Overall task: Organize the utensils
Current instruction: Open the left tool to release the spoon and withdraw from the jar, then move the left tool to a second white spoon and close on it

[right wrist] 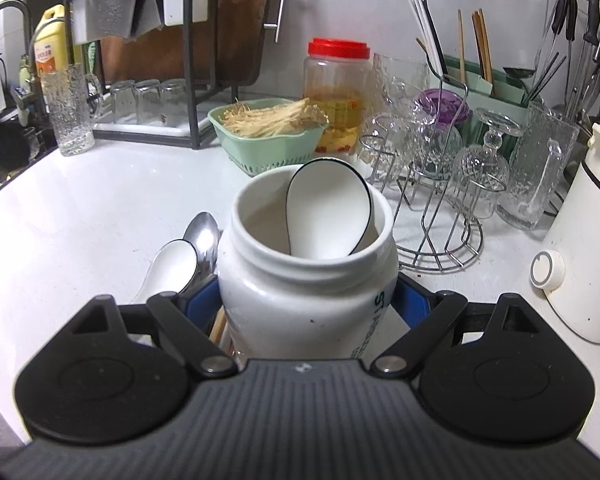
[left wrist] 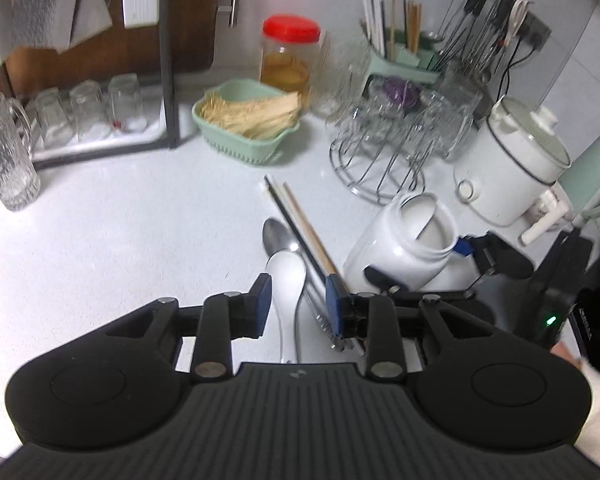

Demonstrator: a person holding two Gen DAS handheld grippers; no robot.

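In the left wrist view my left gripper (left wrist: 298, 302) is open just above the counter. A white ceramic spoon (left wrist: 286, 272) lies between its blue pads, untouched. A metal spoon (left wrist: 276, 232) and several chopsticks (left wrist: 300, 220) lie beside it, the chopsticks passing by the right pad. To the right a white jar (left wrist: 400, 248) tilts in my right gripper (left wrist: 420, 268). In the right wrist view my right gripper (right wrist: 308, 304) is shut on the white jar (right wrist: 292, 280). A black-rimmed white spoon (right wrist: 328, 212) stands inside it. The loose white spoon (right wrist: 172, 264) and metal spoon (right wrist: 204, 232) lie left of the jar.
A green basket (left wrist: 244, 128) and a red-lidded jar (left wrist: 288, 56) stand behind. A wire rack with glasses (left wrist: 380, 160) and a white cooker (left wrist: 508, 160) crowd the right. A glass mug (left wrist: 6, 160) stands far left, and a green utensil holder (left wrist: 400, 52) at the back.
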